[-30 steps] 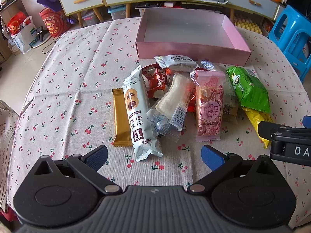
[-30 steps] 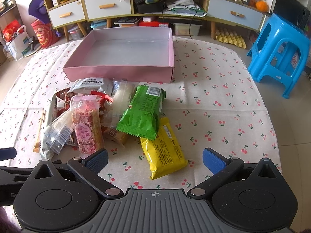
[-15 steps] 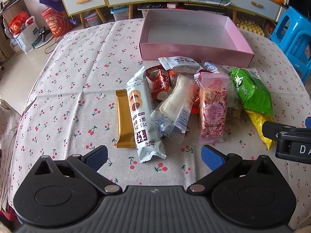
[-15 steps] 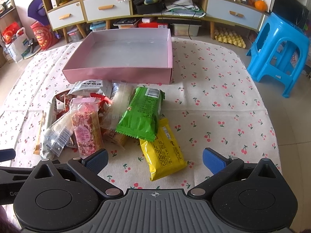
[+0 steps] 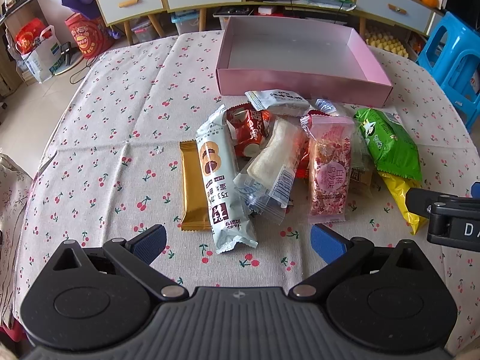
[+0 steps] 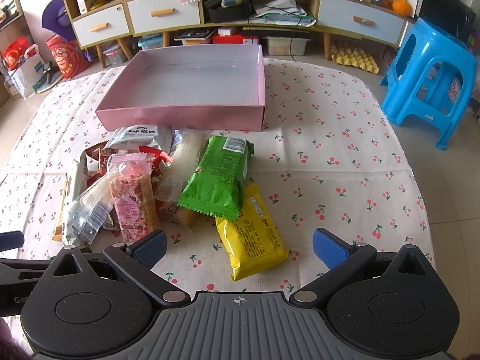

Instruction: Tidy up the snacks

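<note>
1. So, over the last second your left gripper (image 5: 237,241) has eased forward: the snack pile (image 5: 288,162) sits a little lower and nearer in its view, and nothing in the pile has shifted.
2. Its fingers (image 5: 150,243) are spread wide and hold nothing; the grey cookie pack (image 5: 220,180) lies just ahead, between them.
3. Your right gripper (image 6: 238,246) has hardly moved. It too is released and empty, with the yellow pack (image 6: 252,234) lying just ahead between its fingers and the green pack (image 6: 219,177) overlapping that pack's far end.
4. The pink box (image 6: 186,114) stands empty on the tabletop (image 6: 330,162), just beyond the pile.
5. That means sorting has not begun: all snacks are still outside the box, and you seem to be lining up the 1st pick.
</note>
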### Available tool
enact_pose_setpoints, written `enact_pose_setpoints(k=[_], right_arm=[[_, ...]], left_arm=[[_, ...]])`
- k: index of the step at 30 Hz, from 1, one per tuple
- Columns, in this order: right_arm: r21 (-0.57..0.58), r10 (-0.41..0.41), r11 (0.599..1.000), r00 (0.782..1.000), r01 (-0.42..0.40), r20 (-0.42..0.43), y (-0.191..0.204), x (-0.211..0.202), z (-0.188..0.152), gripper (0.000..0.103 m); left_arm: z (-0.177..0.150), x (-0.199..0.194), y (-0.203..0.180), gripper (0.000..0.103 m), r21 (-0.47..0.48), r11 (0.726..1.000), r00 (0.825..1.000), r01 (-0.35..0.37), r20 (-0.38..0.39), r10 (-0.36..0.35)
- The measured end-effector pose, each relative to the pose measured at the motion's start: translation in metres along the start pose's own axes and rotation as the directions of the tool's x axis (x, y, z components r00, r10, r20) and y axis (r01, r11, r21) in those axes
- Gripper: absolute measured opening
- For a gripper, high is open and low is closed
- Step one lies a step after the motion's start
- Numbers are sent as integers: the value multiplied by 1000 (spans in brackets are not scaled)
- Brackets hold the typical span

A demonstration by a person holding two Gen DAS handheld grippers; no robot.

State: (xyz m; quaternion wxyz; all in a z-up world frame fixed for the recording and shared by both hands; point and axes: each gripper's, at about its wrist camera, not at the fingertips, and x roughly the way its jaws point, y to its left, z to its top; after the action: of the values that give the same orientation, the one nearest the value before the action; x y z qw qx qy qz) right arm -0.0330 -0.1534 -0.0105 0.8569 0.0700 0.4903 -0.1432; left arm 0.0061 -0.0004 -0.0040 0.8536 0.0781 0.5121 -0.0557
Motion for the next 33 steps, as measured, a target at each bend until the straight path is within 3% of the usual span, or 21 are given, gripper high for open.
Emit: enact_pose_setpoints(k=[24, 30, 33], right_arm=[[-23, -1, 1000, 1000, 1, -1, 4, 2, 0, 103], [30, 34, 999, 999, -33, -15, -3, 2, 4, 103], [30, 54, 998, 999, -54, -2, -5, -3, 7, 103]], left_arm=[[3, -1, 6, 102, -21, 1000, 1000, 13, 22, -13], [7, -5, 5, 101, -10, 999, 999, 41, 36, -40], [11, -6, 10, 101, -14, 995, 995, 96, 34, -96]])
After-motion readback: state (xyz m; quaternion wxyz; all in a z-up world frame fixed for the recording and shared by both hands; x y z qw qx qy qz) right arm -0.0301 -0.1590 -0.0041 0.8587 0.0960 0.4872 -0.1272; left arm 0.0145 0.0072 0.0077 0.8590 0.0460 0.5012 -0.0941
